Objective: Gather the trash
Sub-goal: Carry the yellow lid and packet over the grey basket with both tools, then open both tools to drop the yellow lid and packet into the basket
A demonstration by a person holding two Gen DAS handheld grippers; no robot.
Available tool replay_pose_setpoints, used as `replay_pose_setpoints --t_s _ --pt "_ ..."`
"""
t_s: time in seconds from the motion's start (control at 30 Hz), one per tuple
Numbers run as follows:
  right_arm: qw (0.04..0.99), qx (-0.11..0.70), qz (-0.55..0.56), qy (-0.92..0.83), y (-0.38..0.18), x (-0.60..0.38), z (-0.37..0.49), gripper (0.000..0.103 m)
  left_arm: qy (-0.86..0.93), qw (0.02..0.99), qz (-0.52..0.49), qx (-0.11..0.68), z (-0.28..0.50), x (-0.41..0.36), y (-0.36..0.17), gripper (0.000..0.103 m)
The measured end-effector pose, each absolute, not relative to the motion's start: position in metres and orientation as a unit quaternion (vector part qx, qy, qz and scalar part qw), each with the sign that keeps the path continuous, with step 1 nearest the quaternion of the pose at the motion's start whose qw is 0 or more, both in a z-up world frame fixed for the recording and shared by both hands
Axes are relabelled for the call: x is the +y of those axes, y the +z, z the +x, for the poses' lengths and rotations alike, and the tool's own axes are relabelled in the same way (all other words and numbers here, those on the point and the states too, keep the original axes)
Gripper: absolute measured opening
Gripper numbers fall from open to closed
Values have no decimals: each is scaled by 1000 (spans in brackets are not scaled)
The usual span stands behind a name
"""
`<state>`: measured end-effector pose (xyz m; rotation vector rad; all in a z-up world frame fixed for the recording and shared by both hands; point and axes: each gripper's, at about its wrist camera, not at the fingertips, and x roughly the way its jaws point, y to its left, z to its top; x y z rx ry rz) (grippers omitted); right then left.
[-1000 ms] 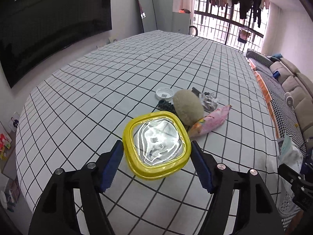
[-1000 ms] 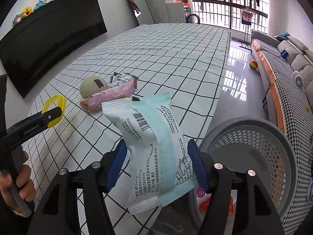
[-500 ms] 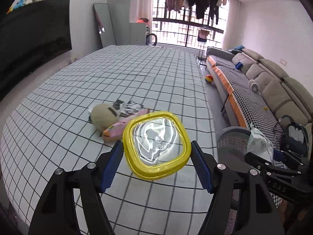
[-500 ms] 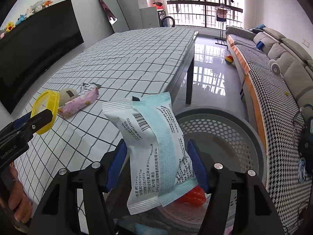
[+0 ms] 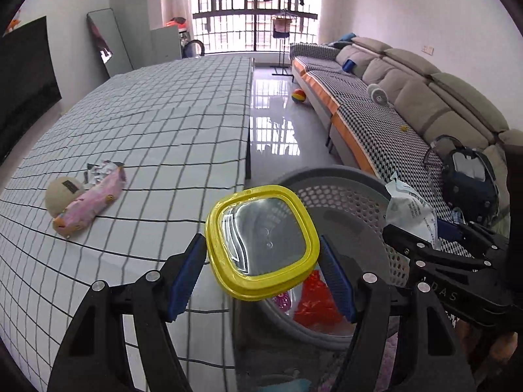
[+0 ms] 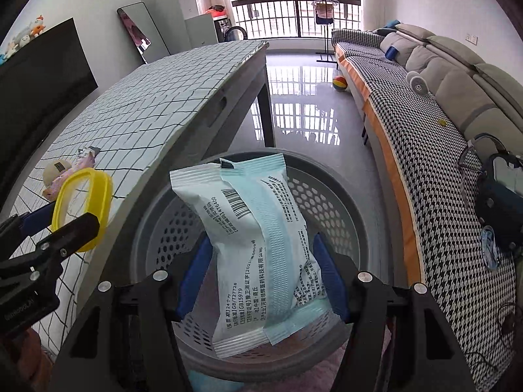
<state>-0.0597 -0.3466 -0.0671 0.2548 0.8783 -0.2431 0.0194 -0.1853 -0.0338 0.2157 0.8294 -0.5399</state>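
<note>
The yellow lid (image 5: 263, 241) with its clear centre sits clamped between the blue pads of the left hand-held gripper (image 5: 263, 272), just over the left rim of the grey basket (image 5: 330, 176) that stands on the floor beside the desk (image 5: 157, 137). In the right wrist view the same lid (image 6: 81, 209) shows at 9 o'clock, at the desk edge. The white and pale blue packet (image 6: 251, 245) (it has a barcode and printed text) is clamped upright between the pads of the right hand-held gripper (image 6: 260, 282), directly above the opening of the basket (image 6: 330, 176); in the left wrist view this packet (image 5: 408, 209) shows at 3 o'clock, over the basket's right rim. Inside the basket lies a red wrapper (image 5: 313, 300). On the desk, at 9 o'clock in the left wrist view, lie a pink wrapper (image 5: 91, 202), touching a beige round object (image 5: 62, 192), and a silver foil scrap (image 5: 101, 168) just behind them. A sofa (image 5: 408, 98) runs along the right wall.
</note>
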Motion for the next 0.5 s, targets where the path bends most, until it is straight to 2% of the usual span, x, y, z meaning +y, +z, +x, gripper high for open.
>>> replay_pose_setpoints --t_s 0.37,0.43,0.5 --pt "885 427 141 -120 -80 -365 -67 62 -275 862 119 409 18 -213 -51 70" --pt "885 427 142 -122 -79 -368 -67 63 -275 863 118 407 17 -213 -50 77" --pt "885 426 142 -126 -78 -368 -67 68 -273 864 114 407 17 -211 -50 81"
